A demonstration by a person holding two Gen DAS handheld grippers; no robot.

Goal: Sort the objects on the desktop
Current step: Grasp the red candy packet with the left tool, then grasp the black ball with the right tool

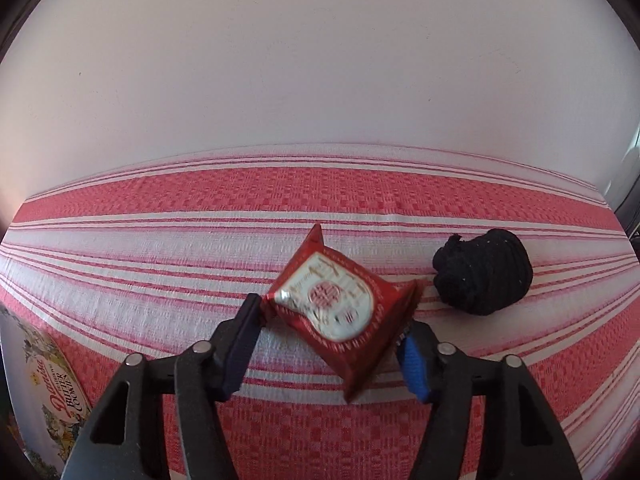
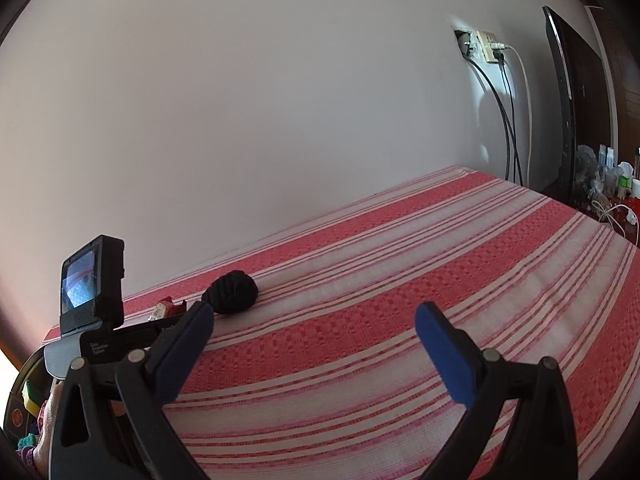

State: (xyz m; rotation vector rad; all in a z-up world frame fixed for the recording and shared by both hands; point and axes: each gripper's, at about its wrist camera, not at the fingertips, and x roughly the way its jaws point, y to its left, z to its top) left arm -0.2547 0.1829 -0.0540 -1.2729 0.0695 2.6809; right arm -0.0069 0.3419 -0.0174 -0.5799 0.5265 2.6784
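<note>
A red foil snack packet (image 1: 340, 308) with a white label sits tilted between the jaws of my left gripper (image 1: 334, 320). Both blue pads (image 1: 414, 364) press its crumpled side edges, so the gripper is shut on it. A balled black sock (image 1: 484, 278) lies on the red-and-white striped cloth (image 1: 160, 248) just right of the packet. In the right wrist view my right gripper (image 2: 316, 312) stands open over bare cloth with nothing between its fingers. The black sock (image 2: 236, 286) lies ahead to its left, beside a sliver of the packet (image 2: 166, 307) and the left gripper's body (image 2: 96, 304).
A round butter-cookie tin (image 1: 52, 392) sits at the lower left. The same tin (image 2: 24, 396), holding small coloured items, shows beside a person's hand (image 2: 44, 424). A wall runs behind the table. Wall sockets with cables (image 2: 486, 46), a dark screen (image 2: 576, 100) and bottles (image 2: 612, 176) stand at the far right.
</note>
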